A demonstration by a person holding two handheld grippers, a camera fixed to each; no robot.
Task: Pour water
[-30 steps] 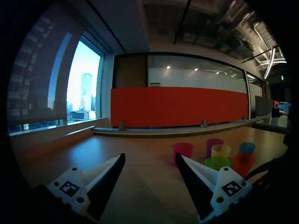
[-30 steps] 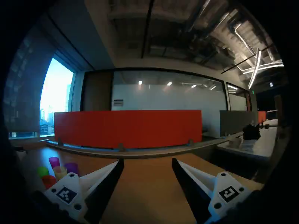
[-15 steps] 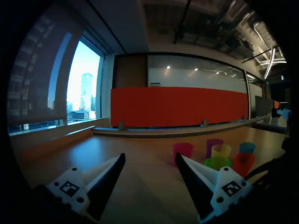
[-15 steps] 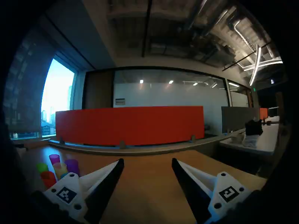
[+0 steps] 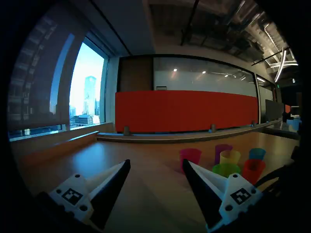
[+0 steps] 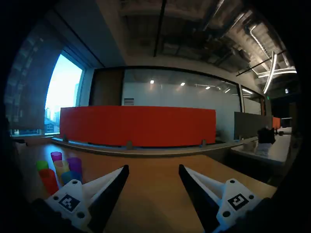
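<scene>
**Both grippers open and empty, coloured cups standing on the surface**

In the left gripper view, a bright window [image 5: 87, 97] is seen at the left of the frame. A long red partition [image 5: 186, 110] runs across the middle, behind the wooden surface [image 5: 116, 149]. At the bottom centre the left gripper [image 5: 155, 163] is held with its two fingers spread wide apart. Nothing is gripped, and bare wood is seen in the gap.

In the lower right, six cups [image 5: 233, 160] are found standing upright on the surface, packed close together. A pink cup [image 5: 190, 154] is partly overlapped in the picture by the tip of the right-hand finger. To its right come a purple cup [image 5: 222, 148], a yellow cup [image 5: 229, 155] and a green cup [image 5: 226, 169]. A blue cup [image 5: 257, 153] and an orange cup [image 5: 253, 169] are farthest right. Whether anything is held in them cannot be told.

In the right gripper view, the window [image 6: 62, 97] again lies at the left. The cups [image 6: 61, 167] are grouped in the lower left, beside the left-hand finger and partly hidden behind it. The red partition [image 6: 138, 126] spans the middle, above the surface [image 6: 155, 167]. At the bottom centre the right gripper [image 6: 152, 167] is likewise held wide open, with nothing between its fingers. At the right edge a pale desk [image 6: 280, 145] is seen, with a dark object [image 6: 266, 136] on it that is too small to be identified.
</scene>
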